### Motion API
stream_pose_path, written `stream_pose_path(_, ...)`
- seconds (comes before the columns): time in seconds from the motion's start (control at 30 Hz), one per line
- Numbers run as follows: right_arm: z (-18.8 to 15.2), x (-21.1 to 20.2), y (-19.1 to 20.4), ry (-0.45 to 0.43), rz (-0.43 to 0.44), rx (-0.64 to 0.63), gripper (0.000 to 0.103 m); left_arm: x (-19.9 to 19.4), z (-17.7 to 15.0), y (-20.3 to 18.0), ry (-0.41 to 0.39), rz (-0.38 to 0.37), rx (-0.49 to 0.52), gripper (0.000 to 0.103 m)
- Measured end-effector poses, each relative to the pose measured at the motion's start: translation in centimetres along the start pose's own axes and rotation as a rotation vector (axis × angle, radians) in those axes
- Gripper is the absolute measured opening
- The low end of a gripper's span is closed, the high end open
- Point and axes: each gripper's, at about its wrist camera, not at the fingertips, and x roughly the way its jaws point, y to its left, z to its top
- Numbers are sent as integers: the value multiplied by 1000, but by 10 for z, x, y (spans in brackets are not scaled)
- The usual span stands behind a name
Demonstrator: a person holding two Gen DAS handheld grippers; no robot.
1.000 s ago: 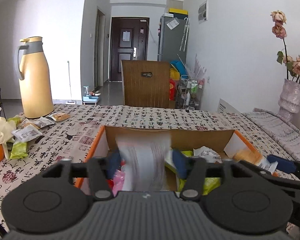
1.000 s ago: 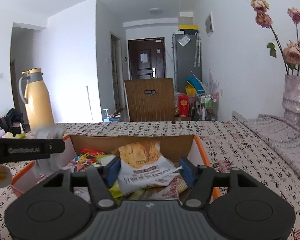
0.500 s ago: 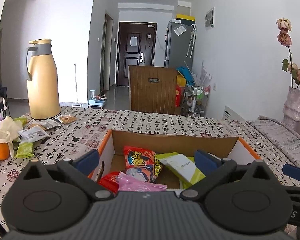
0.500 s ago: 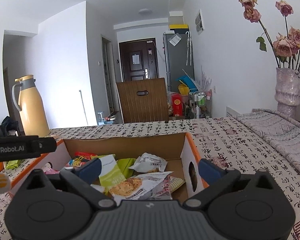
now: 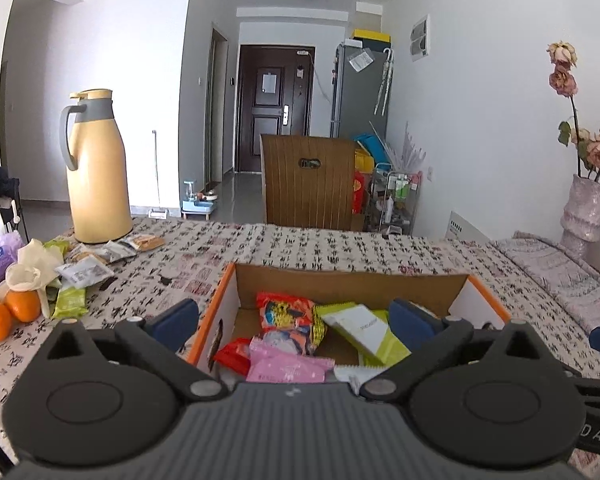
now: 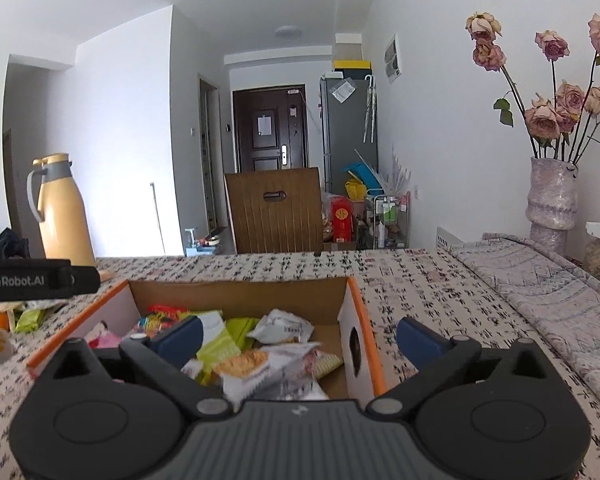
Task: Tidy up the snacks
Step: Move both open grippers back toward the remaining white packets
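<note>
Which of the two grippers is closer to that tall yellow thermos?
Left. The left gripper hangs over the box's thermos-side end; the right gripper is over the end farther from the yellow thermos.

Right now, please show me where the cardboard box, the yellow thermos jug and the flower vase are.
cardboard box (image 5: 352, 280): left wrist view, inner back wall.
yellow thermos jug (image 5: 98, 184): left wrist view, middle of body.
flower vase (image 6: 550, 200): right wrist view, middle of body.

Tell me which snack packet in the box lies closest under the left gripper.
The pink packet, at the near edge of the cardboard box, just ahead of the open left gripper. The red-orange packet and the lime-green packet lie farther in.
</note>
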Motion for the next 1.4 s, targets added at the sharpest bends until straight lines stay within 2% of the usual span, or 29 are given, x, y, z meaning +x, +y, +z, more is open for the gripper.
stream_pose_path(0.23, -19, -19, 3, 56, 6, -27, 103, -16, -21, 6, 51, -8, 20, 103)
stream_pose_path(0.53, -49, -26, 4, 173, 2, -55, 103, -36, -59, 13, 127, -25, 54, 103)
stream_pose_path(0.7, -62, -18, 2, 258, -4, -68, 103, -34, -78, 15, 178, -28, 85, 103)
stream_pose_path(0.93, -68, 7, 5, 348, -20, -41, 103, -25, -95, 18, 219, -37, 67, 103)
stream_pose_path(1.07, -73, 18, 7, 371, -33, -32, 101, -20, -98, 22, 233, -36, 46, 103)
stream_pose_path(1.13, -77, 21, 7, 382, -21, -26, 89, -19, -99, 24, 237, -37, 37, 103)
stream_pose_path(1.2, -80, 21, 9, 378, -19, -38, 86, -17, -99, 24, 242, -39, 34, 103)
stream_pose_path(1.27, -81, 18, 10, 364, 0, -44, 77, -15, -100, 25, 246, -41, 32, 103)
stream_pose_path(1.33, -81, 15, 12, 350, 19, -56, 57, -15, -99, 24, 246, -42, 31, 103)
stream_pose_path(1.4, -80, 12, 14, 340, 36, -64, 44, -16, -99, 24, 245, -42, 31, 103)
